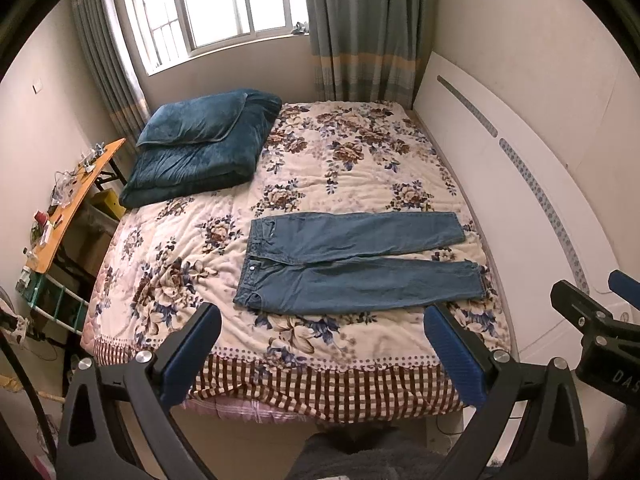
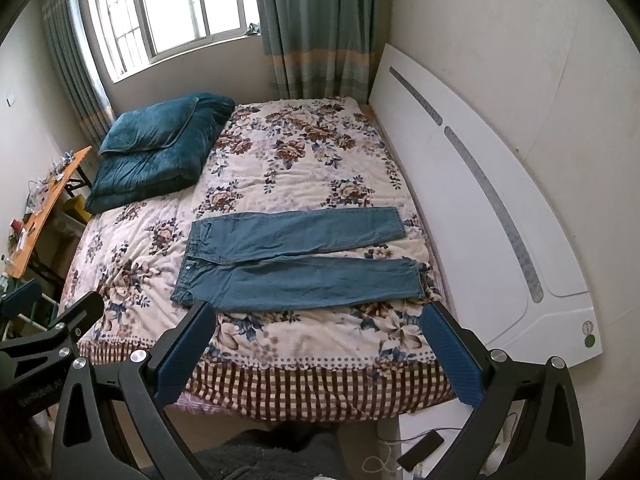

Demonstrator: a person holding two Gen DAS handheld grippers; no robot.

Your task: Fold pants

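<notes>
A bedroom, with a bed (image 1: 360, 364) under a floral cover. Both tools hang above its near edge, fingers apart and empty: the left tool (image 1: 320, 316) and the right tool (image 2: 318, 314). Just beyond them the pants (image 1: 352, 264) lie flat, waist left, legs right. Farther back sits a folded blanket (image 1: 200, 152).

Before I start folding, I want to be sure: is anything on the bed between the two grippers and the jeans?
Nothing visible. Only bare floral bedspread lies between the open left gripper, the open right gripper and the jeans.
</notes>
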